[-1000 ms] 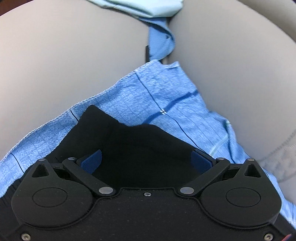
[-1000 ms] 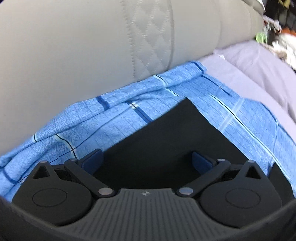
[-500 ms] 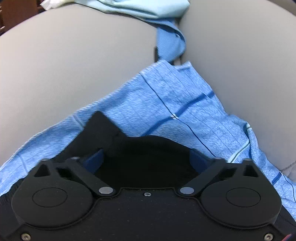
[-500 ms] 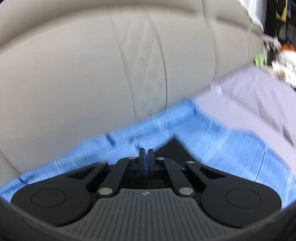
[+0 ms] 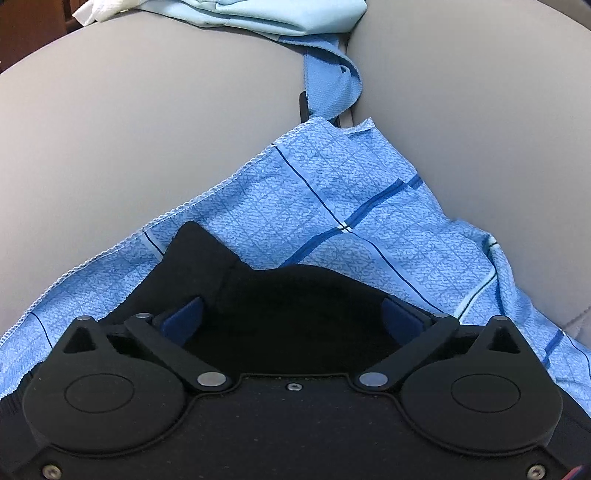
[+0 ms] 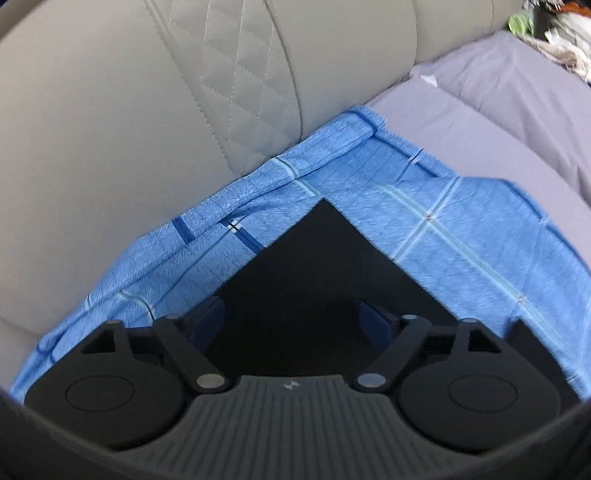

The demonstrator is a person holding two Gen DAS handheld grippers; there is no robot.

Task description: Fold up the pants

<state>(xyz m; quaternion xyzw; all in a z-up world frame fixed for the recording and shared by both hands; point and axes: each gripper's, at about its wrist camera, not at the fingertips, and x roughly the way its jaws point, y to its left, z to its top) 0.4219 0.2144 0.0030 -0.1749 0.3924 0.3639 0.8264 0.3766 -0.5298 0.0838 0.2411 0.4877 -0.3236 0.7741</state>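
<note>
Black pants lie on a blue checked cloth spread over a beige sofa seat. In the left wrist view a rumpled corner of the pants lies between the wide-open fingers of my left gripper. In the right wrist view a flat, pointed corner of the pants lies between the open fingers of my right gripper, over the same cloth. Neither gripper holds fabric.
Beige sofa cushions surround the cloth. A light blue garment and a blue strap lie at the far seam. The quilted sofa back rises behind the cloth; a grey-lilac sheet lies to the right.
My right gripper was open one second ago, shut half a second ago while raised, and is open again low over the pants corner. The left gripper stayed open and barely moved.
</note>
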